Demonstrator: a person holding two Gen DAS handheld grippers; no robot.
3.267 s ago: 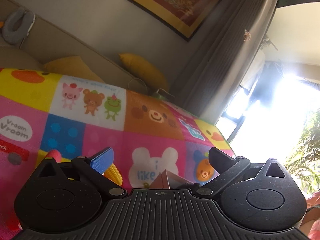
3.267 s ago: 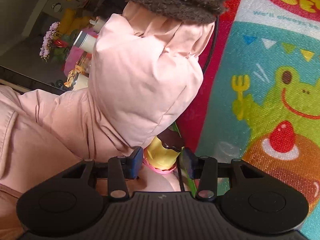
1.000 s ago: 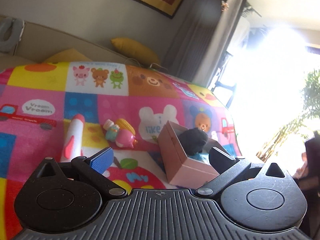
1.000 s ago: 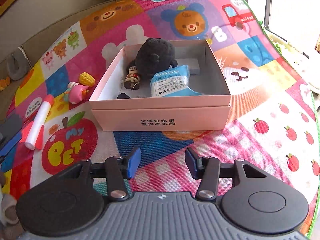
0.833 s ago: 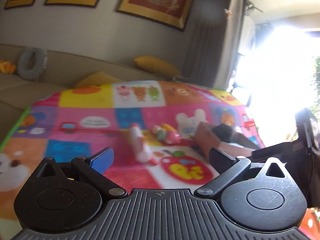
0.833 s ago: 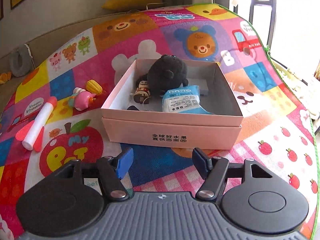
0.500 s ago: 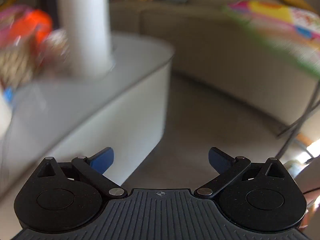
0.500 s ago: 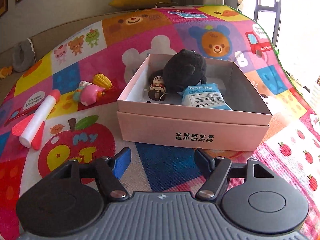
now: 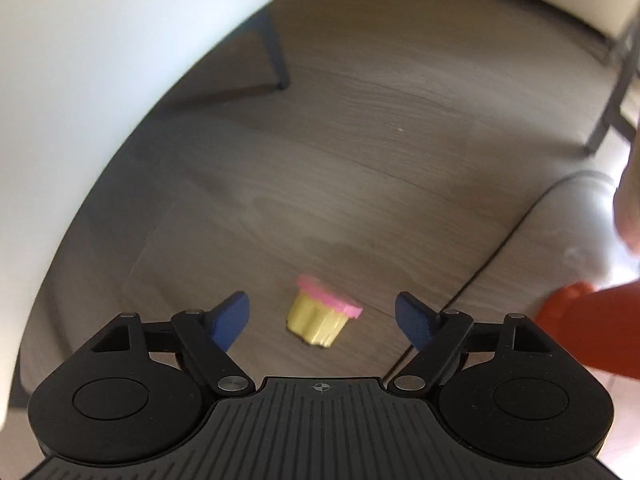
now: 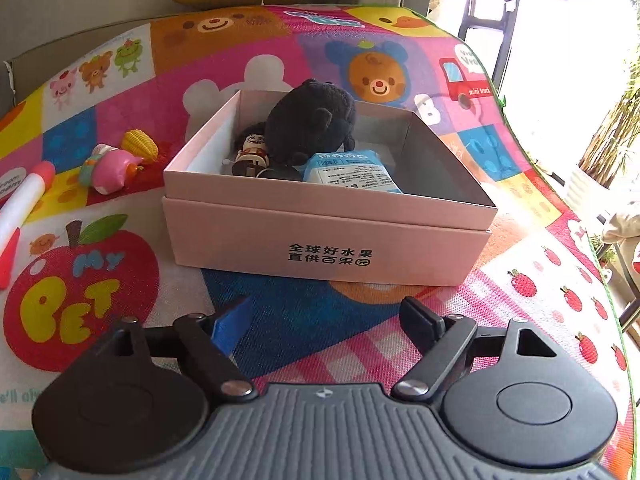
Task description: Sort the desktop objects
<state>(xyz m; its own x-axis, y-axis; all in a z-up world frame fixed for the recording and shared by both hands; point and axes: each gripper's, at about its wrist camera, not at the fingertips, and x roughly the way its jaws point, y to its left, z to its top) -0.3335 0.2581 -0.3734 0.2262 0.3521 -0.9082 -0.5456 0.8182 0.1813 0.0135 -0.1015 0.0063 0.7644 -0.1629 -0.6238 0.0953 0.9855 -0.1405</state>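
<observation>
A wood-grain floor (image 9: 360, 140) is seen from the left wrist view, with a pale piece of furniture (image 9: 100, 60) curving along the left edge. From the right wrist view, a brightly patterned play mat (image 10: 100, 280) is spread out, and an open pink box (image 10: 328, 240) is set on it. Inside the box, a dark plush toy (image 10: 312, 124), a blue-and-white packet (image 10: 352, 172) and a small figurine (image 10: 252, 152) are packed close together. Left of the box, a pink toy (image 10: 108, 168), a yellow corn toy (image 10: 140, 145) and a marker (image 10: 24, 196) are left on the mat, not yet sorted. On the floor, a small yellow cupcake toy (image 9: 322, 312) with a pink rim is lying tipped, framed between the fingers of the left gripper (image 9: 322, 318). Its jaws are closing but no contact with the toy is seen. The right gripper (image 10: 326, 320) is held empty before the box, its jaws opening. As a judgement, the tilted, tapered toy could be squeezed out sideways or nudged away across the smooth floor if it is caught off-centre; blur in the view suggests a fast approach, which would raise that risk.
</observation>
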